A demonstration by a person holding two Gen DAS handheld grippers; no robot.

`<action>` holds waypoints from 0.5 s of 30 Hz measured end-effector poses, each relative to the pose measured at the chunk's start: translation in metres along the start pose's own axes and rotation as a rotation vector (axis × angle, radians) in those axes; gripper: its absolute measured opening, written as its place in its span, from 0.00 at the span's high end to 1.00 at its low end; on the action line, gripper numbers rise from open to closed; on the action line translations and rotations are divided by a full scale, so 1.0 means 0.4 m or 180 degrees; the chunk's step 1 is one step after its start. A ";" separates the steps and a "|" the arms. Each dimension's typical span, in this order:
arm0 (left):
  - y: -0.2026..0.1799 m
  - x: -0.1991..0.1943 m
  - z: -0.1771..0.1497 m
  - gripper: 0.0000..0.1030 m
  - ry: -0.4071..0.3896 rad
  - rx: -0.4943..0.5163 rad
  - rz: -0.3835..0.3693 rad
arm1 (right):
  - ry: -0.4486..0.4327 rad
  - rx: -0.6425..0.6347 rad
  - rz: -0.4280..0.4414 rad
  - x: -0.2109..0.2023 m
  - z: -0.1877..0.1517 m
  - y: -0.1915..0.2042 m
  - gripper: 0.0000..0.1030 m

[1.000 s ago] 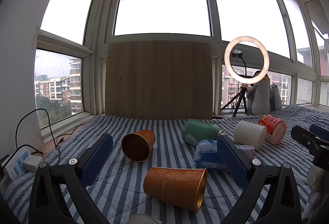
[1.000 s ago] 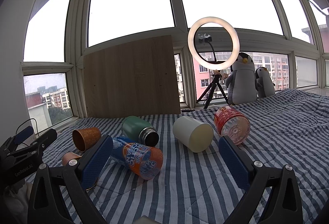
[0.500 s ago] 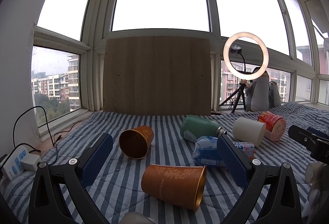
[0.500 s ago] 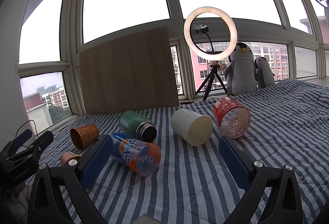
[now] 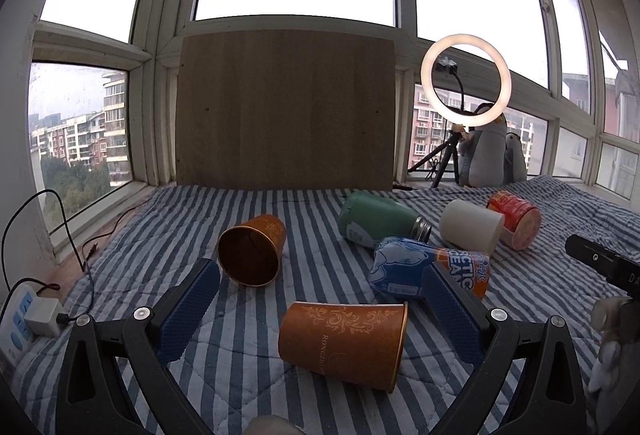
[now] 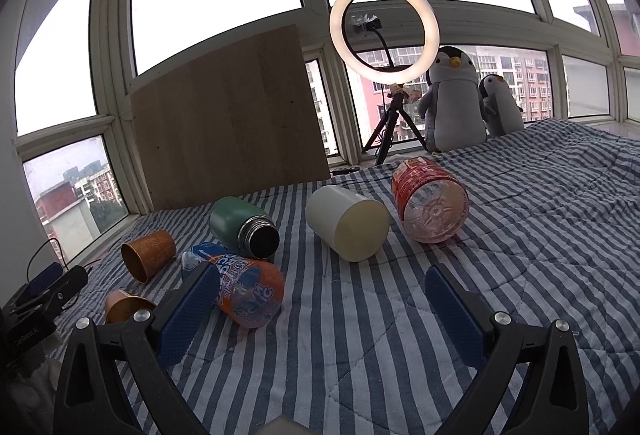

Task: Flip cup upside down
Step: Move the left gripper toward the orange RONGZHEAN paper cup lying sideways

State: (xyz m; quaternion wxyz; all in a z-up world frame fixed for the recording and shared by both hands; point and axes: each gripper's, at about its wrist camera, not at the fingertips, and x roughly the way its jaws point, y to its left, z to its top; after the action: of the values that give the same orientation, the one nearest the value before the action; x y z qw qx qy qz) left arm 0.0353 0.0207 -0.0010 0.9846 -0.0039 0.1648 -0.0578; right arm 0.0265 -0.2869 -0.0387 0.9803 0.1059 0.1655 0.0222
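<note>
orange paper cup with gold scrollwork print (image 5: 342, 343) lies on its side on the blue-and-white striped quilt (image 5: 320, 211), mouth pointing right, between the blue ridged pads of the left gripper (image 5: 320, 311); jaws spread wide, nothing held, no contact with the cup. second copper-orange cup (image 5: 251, 249) lies just beyond, dark glossy interior facing the camera. right of it: matte green metal flask (image 5: 376, 221), blue/orange plastic soda bottle (image 5: 428, 267), smooth cream cylinder cup (image 5: 472, 231), red-labelled clear plastic bottle (image 5: 514, 219), all lying on their sides.

vs 1 s ago: left view sits closer to the near cup, cups appear larger; right view has tilted and moved in toward the bottles.

right gripper (image 6: 324, 311) also spread, empty, over bare quilt (image 6: 520, 235); its left pad overlaps the soda bottle (image 6: 248, 291) in view, contact can't be judged. right view shows the flask's open steel mouth (image 6: 259, 237), the cream cup's closed base (image 6: 362, 231) and two plush penguins (image 6: 456, 103); near cup is only a rim sliver (image 6: 126, 305) there. left view alone shows the white power strip (image 5: 18, 319). ring light on tripod (image 6: 384, 23) and wood panel (image 5: 284, 107) stand far, by the windows.
</note>
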 end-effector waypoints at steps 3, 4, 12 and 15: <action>0.033 0.012 0.021 0.01 0.0099 0.0125 0.0090 | 0.0017 0.0042 -0.0001 -0.004 -0.001 -0.012 0.02; 0.048 0.018 0.030 0.00 0.0154 0.0142 0.0094 | 0.0011 0.0051 -0.0003 -0.006 -0.001 -0.014 0.02; 0.177 0.165 0.151 0.01 0.0809 0.0143 0.0007 | -0.0013 -0.0072 -0.0033 -0.009 -0.005 0.005 0.02; 0.202 0.242 0.196 0.01 0.1137 0.0131 -0.0175 | -0.0029 -0.0124 -0.0056 -0.011 -0.008 0.014 0.02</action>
State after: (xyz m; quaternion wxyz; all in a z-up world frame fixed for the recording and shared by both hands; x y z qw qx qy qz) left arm 0.1609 0.0890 0.0394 0.9376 0.0221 0.3357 -0.0879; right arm 0.0212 -0.2811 -0.0391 0.9830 0.0854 0.1614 0.0163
